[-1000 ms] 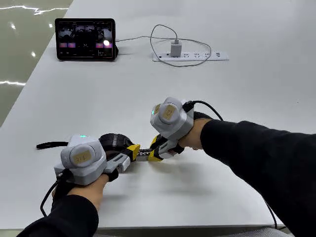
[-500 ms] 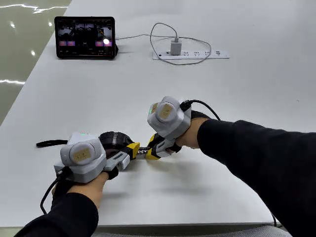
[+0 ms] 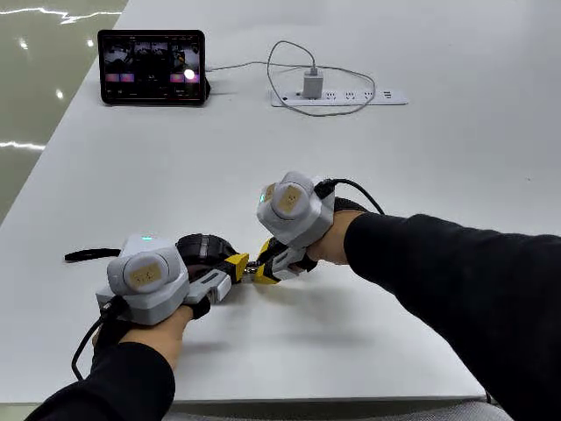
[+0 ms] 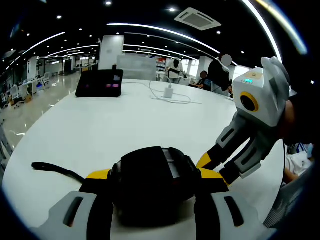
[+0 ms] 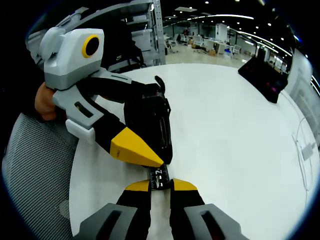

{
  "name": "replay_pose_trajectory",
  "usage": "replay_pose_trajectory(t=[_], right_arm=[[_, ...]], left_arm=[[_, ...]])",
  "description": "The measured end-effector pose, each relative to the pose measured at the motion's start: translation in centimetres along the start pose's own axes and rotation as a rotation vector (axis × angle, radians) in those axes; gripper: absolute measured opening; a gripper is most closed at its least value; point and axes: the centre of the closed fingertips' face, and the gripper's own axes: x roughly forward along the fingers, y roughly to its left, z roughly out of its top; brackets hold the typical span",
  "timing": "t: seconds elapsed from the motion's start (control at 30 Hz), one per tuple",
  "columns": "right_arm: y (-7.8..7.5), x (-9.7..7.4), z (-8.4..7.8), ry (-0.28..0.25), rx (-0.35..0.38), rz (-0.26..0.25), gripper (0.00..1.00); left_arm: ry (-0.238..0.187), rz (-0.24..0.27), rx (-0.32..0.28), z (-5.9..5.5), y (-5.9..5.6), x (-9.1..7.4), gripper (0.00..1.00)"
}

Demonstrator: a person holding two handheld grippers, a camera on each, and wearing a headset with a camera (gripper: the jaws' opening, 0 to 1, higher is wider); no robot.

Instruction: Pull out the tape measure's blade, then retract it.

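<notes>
While my left gripper (image 3: 224,265) clamps the tape measure's black case (image 4: 150,172), my right gripper (image 5: 160,186), at its 3 o'clock, pinches the short exposed blade (image 5: 159,175).

Bright, even light from ceiling strips (image 4: 150,27) falls on the white desk (image 3: 394,105), leaving only soft, faint shadows. Glare streaks the glossy floor (image 3: 35,79). The 2 gripper views curve strongly at their edges; the head view is sharp.

Open-plan office — ceiling strip lights (image 4: 150,27), desks (image 4: 22,87) in bkgd.
</notes>
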Motion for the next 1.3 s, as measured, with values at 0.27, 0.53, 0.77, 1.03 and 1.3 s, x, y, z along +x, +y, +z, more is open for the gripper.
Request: replay_pose_trajectory(t=[0.27,0.53,0.77,1.03,1.3], right_arm=[[0.1,0.2,0.3,-0.001,-0.004,-0.001,0.10],[0.2,0.5,0.5,-0.006,-0.004,0.003,0.10],[0.3,0.8,0.9,-0.016,-0.012,0.002,0.10],[0.3,1.0,1.1,-0.025,-0.005,0.003,0.10],[0.5,1.0,1.2,-0.033,0.012,0.004,0.10]], left_arm=[[0.000,-0.001,-0.002,0.0,0.0,0.0,0.61],[0.000,-0.001,-0.003,0.0,0.0,0.0,0.61],[-0.001,-0.002,-0.005,0.0,0.1,0.0,0.61],[-0.003,-0.002,-0.006,0.1,0.0,0.0,0.62],[-0.005,-0.002,-0.006,0.1,0.1,0.0,0.62]])
